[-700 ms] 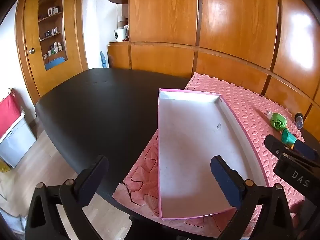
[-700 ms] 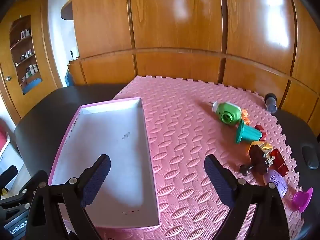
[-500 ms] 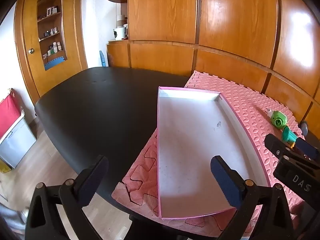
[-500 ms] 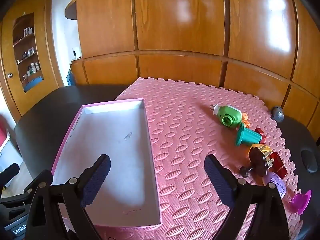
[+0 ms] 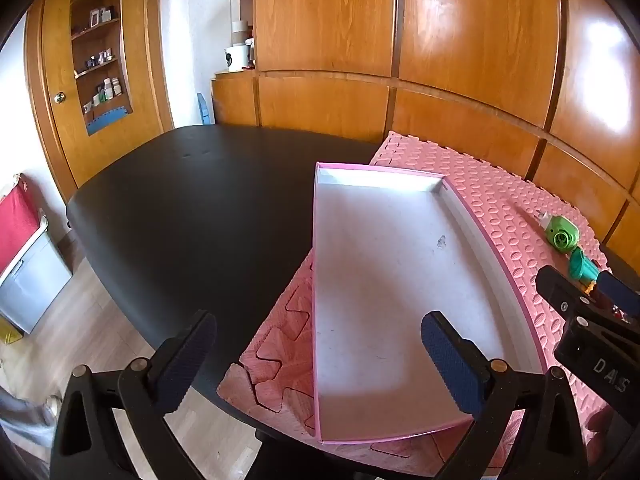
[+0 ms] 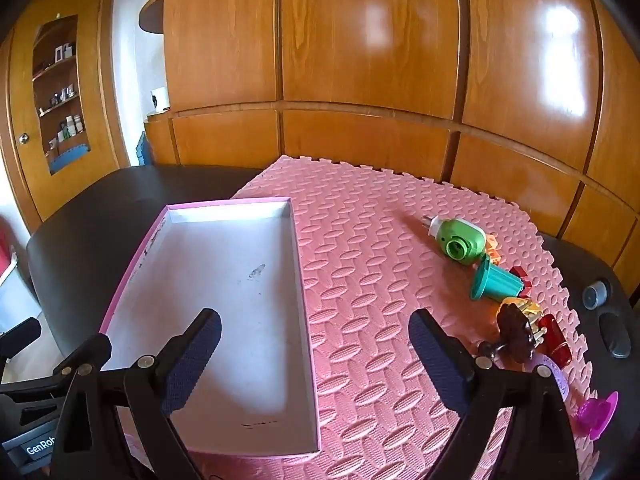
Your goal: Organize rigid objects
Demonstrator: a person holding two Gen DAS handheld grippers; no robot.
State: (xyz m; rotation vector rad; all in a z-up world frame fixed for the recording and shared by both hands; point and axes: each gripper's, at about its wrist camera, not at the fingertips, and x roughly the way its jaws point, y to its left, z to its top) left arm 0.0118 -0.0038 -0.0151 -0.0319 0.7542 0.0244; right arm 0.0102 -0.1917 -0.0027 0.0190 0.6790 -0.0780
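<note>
hiding part of the toy pile [image 6: 516, 320], the right gripper [image 6: 314, 346] gapes wide, left gripper [image 5: 318, 354] likewise spread.

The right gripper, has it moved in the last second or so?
Yes. In its own view the pink box and green plug-in device sit lower against the wood panelling, so the right gripper, open and empty, has tilted or lifted slightly upward.
</note>
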